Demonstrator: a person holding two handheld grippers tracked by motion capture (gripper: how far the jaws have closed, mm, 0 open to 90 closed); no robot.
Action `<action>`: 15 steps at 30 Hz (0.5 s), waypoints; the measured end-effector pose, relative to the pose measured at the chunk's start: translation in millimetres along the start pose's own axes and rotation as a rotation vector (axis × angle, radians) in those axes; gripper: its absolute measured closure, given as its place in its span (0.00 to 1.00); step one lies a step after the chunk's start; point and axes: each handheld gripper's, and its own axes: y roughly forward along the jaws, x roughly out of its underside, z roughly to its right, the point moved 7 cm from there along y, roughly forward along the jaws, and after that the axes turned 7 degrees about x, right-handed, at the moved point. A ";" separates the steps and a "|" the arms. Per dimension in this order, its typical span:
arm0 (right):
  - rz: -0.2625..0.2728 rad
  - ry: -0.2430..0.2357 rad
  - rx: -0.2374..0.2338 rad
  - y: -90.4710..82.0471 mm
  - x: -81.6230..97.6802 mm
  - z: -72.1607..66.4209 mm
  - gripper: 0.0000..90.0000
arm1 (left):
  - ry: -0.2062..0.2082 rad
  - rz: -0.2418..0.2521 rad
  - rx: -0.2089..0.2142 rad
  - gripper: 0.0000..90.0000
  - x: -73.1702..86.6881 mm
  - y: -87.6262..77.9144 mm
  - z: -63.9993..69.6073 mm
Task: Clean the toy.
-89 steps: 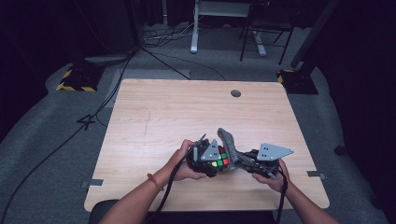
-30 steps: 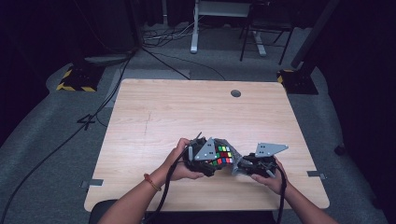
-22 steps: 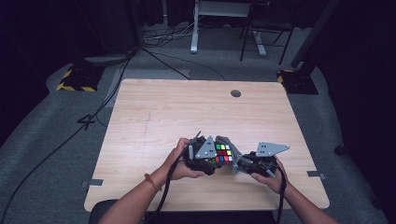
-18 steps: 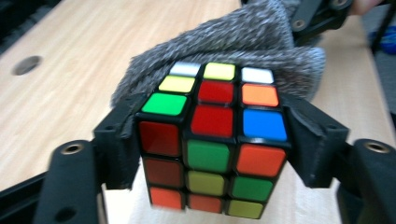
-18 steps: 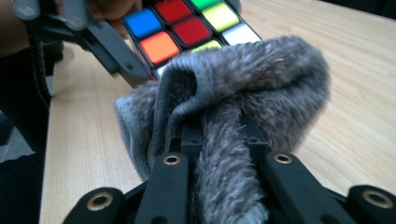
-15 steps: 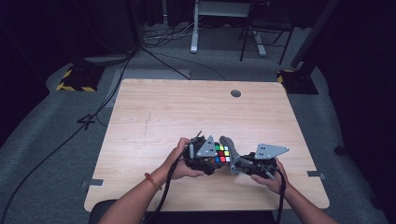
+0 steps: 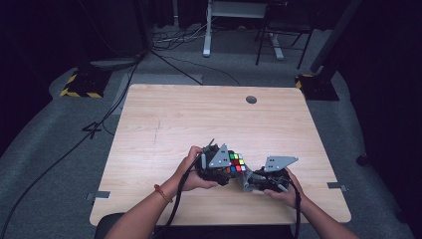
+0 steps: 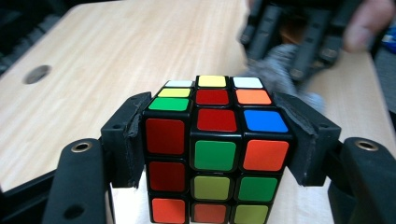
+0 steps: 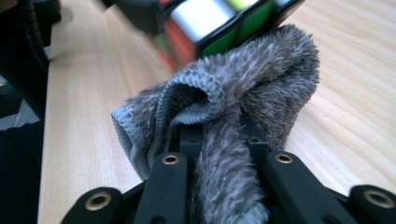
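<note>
My left gripper [image 8: 215, 154] is clamped on the puzzle cube [image 8: 215, 149], one pad pressed flat against each side of it. The cube sits upright between the jaws, a face of red, green, orange and yellow squares turned toward my camera. From the high view the cube [image 7: 235, 163] is held just above the table [image 7: 164, 124], near its front edge and a little right of the middle, with my left hand [image 7: 191, 169] wrapped around the gripper's body.

My right gripper [image 9: 219, 135] is closed tight on a grey cloth [image 9: 243, 107], which bunches up out of the jaws in a thick fold. The top of that fold touches the underside of the cube [image 9: 224, 23], against a green face. From above, my right hand [image 7: 283, 191] sits close to the front edge, just right of the cube, with the cloth [image 7: 247, 180] between the two grippers.
</note>
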 end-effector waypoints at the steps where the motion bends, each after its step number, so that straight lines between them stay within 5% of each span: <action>1: -0.001 -0.003 -0.013 0.3 0.3 -1.6 0.85 | -0.008 -0.001 -0.002 0.37 0.1 -1.6 -1.2; 4: 0.002 -0.009 -0.048 -0.8 -0.4 -6.1 0.85 | -0.019 0.007 -0.030 0.37 0.6 -7.7 -8.1; 7: -0.009 -0.033 -0.023 -4.4 -0.5 -3.0 0.85 | -0.019 0.001 -0.060 0.37 5.6 -11.2 -13.1; 12: -0.013 -0.007 0.096 -18.5 1.1 23.5 0.85 | -0.044 0.004 -0.063 0.37 19.0 -12.4 -20.0; 15: -0.079 -0.089 0.229 -24.8 8.0 39.2 0.84 | -0.053 -0.030 -0.053 0.37 30.3 -8.5 -21.6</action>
